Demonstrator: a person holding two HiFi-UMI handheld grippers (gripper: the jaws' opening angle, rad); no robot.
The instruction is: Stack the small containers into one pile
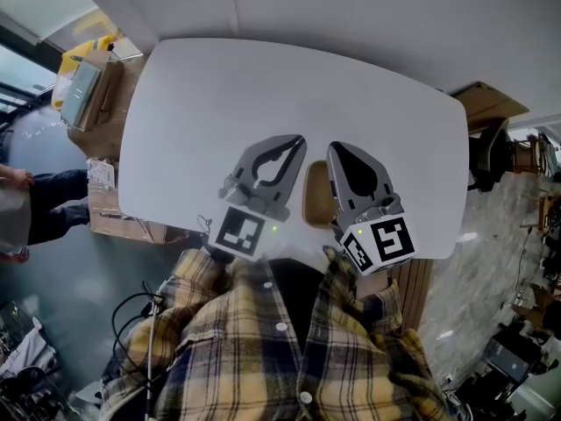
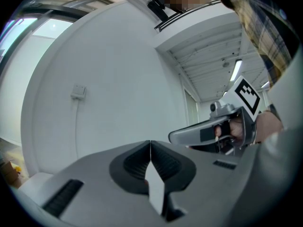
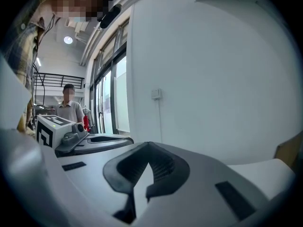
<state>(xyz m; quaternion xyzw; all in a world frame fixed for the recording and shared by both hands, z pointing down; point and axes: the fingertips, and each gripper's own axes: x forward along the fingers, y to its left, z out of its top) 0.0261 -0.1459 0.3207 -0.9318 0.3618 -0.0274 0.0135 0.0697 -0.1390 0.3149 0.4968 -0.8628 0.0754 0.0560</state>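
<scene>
A tan, rounded container [image 1: 316, 196] lies on the white table [image 1: 289, 86] near its front edge, partly hidden behind my right gripper. My left gripper [image 1: 294, 144] hovers just left of it, jaws shut and empty. My right gripper [image 1: 337, 149] is just right of the container, also shut with nothing held. Both gripper views tilt up at the wall and show no container. In the left gripper view the left gripper [image 2: 150, 144] has its tips meeting, with the right gripper [image 2: 222, 126] beside it. The right gripper [image 3: 149, 145] shows closed tips too.
Cardboard boxes [image 1: 88, 90] stand off the table's left side, and a wooden cabinet [image 1: 491, 103] off its right. A person [image 1: 35, 204] stands at the far left; another person [image 3: 69, 107] is by the windows. Cables [image 1: 140, 310] hang at my left side.
</scene>
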